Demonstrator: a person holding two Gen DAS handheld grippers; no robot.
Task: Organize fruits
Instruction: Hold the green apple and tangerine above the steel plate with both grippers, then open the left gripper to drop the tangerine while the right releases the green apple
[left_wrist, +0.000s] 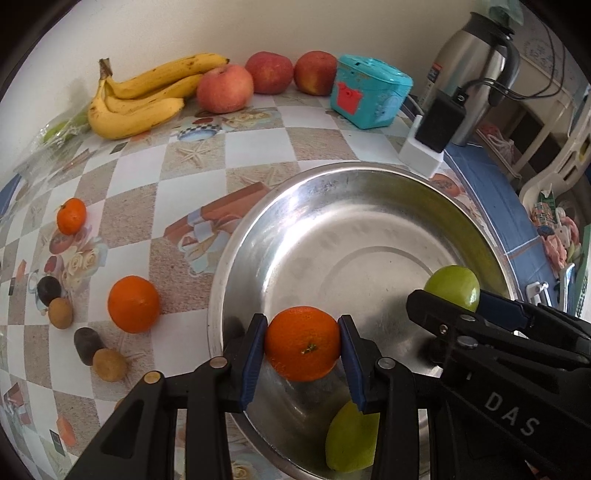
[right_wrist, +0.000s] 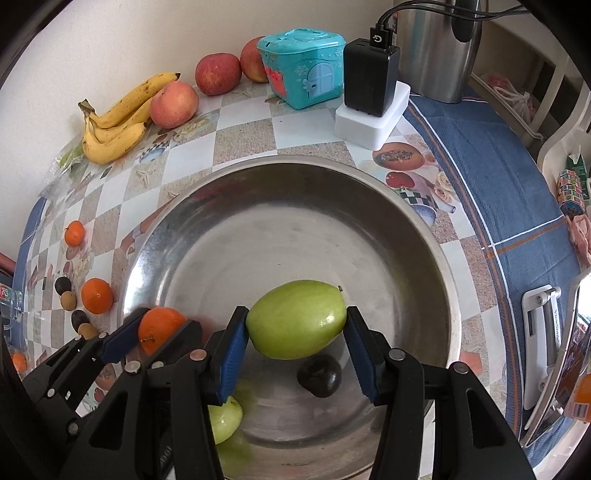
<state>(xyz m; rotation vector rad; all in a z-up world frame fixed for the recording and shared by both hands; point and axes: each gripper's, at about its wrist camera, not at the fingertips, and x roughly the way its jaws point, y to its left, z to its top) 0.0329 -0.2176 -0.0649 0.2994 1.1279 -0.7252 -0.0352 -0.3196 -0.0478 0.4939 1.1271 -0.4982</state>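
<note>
Fingers of the left gripper clamp a tangerine; the right gripper grips a green fruit, both over the steel bowl, likely awaiting release.

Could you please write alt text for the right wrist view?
The right claw grips a green fruit above a steel basin that holds a dark fruit and another green one. Beside it the left claw holds a mandarin; bananas and apples line the wall.
</note>
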